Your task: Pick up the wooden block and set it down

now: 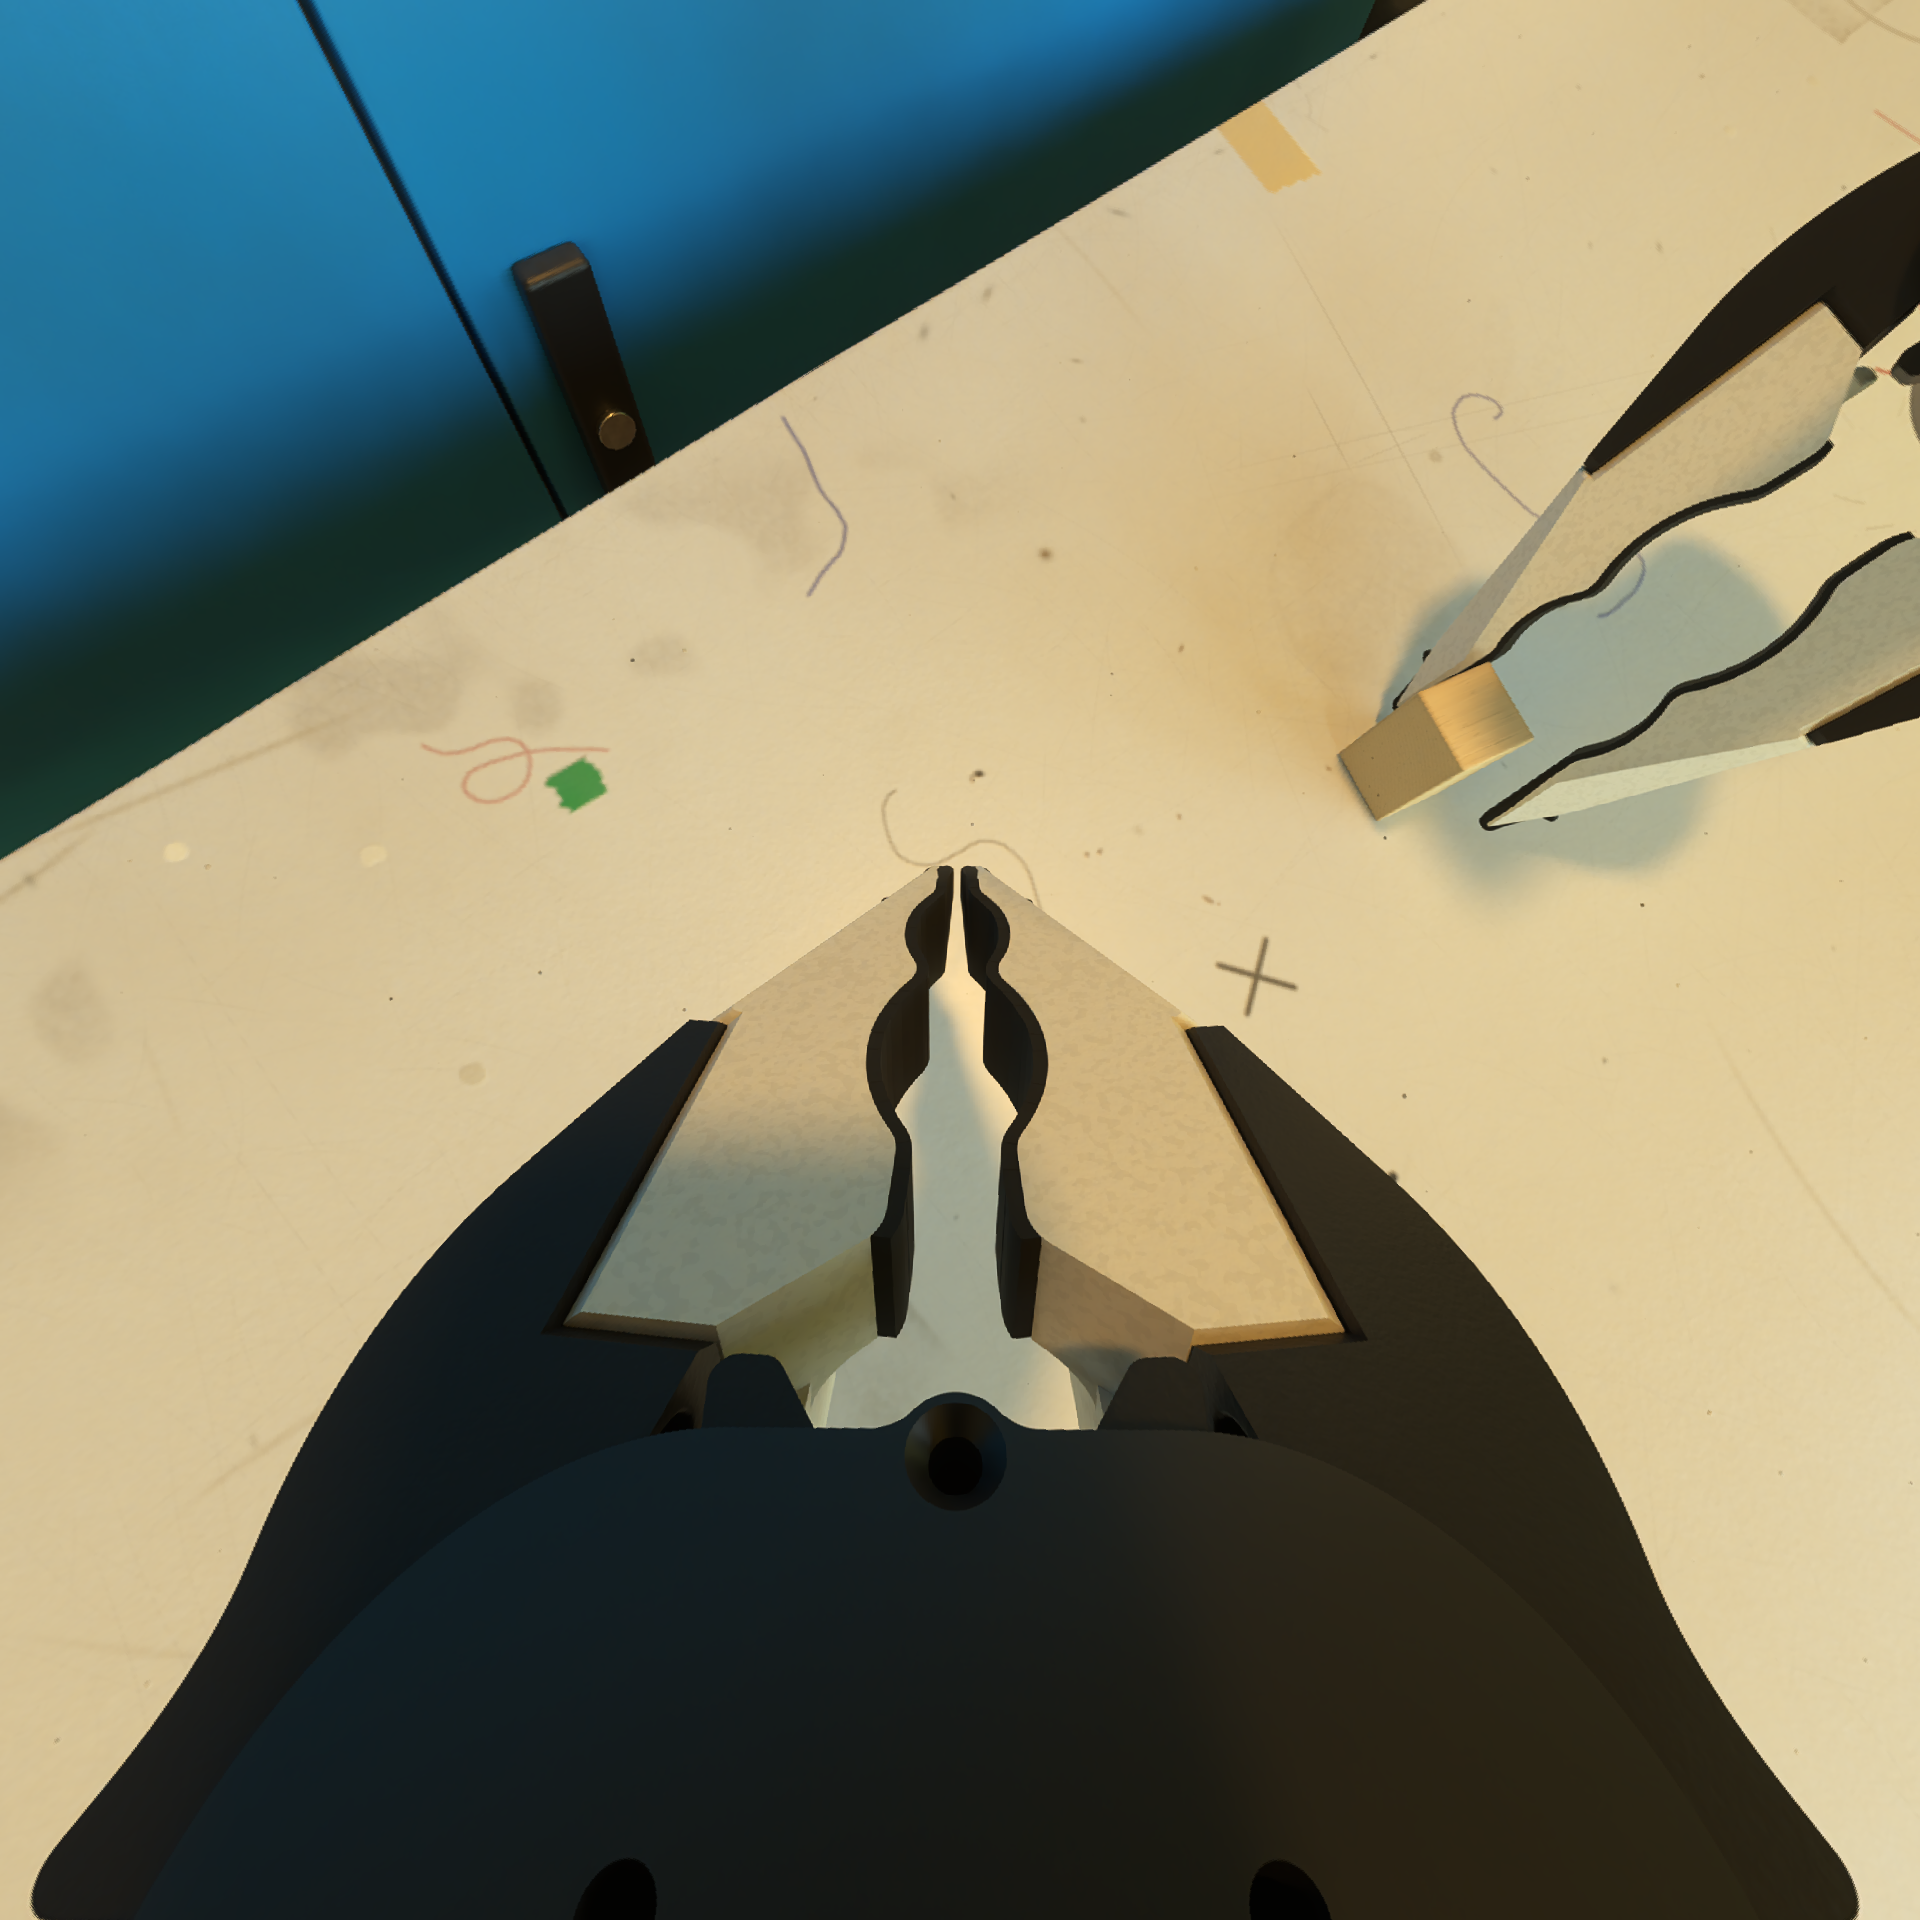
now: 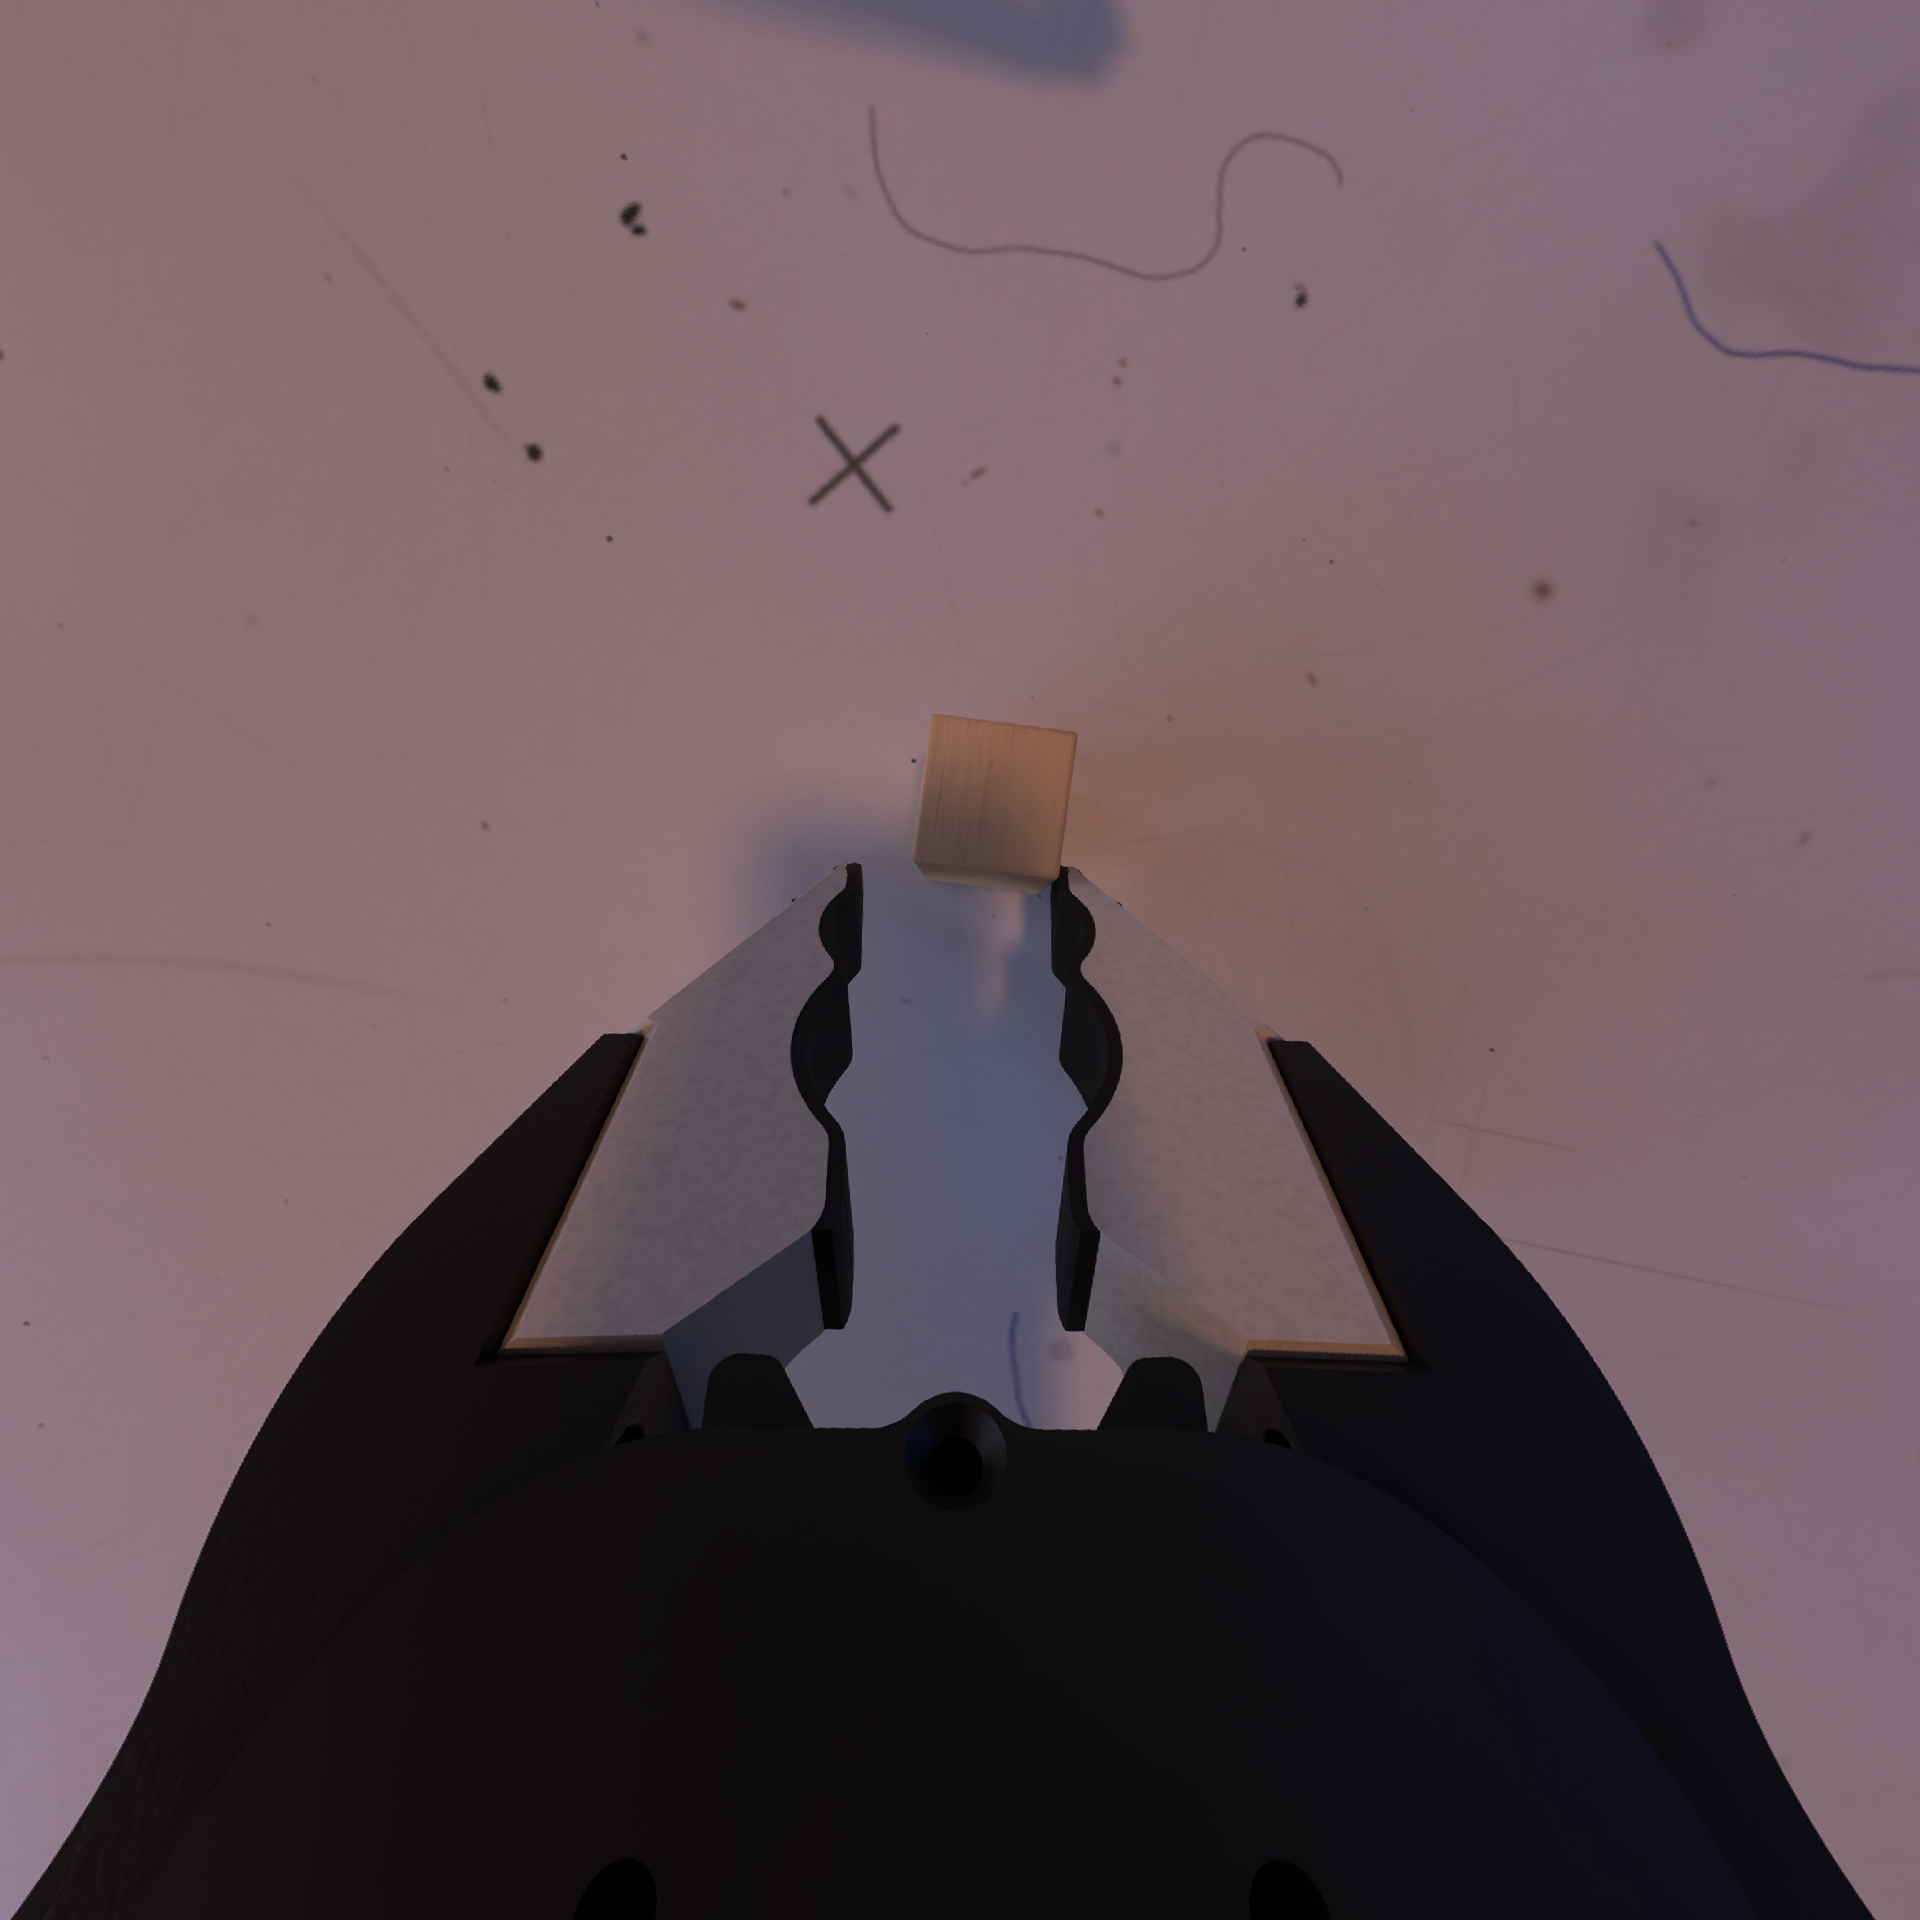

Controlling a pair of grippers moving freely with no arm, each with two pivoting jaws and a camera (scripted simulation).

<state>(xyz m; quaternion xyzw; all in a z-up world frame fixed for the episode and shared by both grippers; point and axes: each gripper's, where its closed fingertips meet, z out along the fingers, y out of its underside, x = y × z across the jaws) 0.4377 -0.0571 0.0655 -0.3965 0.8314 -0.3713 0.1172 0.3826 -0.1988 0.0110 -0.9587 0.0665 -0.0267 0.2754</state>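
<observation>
Wooden block unlabelled, beside right gripper spread fingers.

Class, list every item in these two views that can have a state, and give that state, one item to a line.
Left hand-held gripper: shut, holding nothing, above the table.
Right hand-held gripper: open, tips at the block.
Wooden block: on the table, not gripped; it touches the tip of one finger.
Blue cabinet doors: closed.

On the bench the wooden block sits just past the right tongs, toward their one-o'clock tip. The pen cross lies beyond at eleven o'clock.
</observation>
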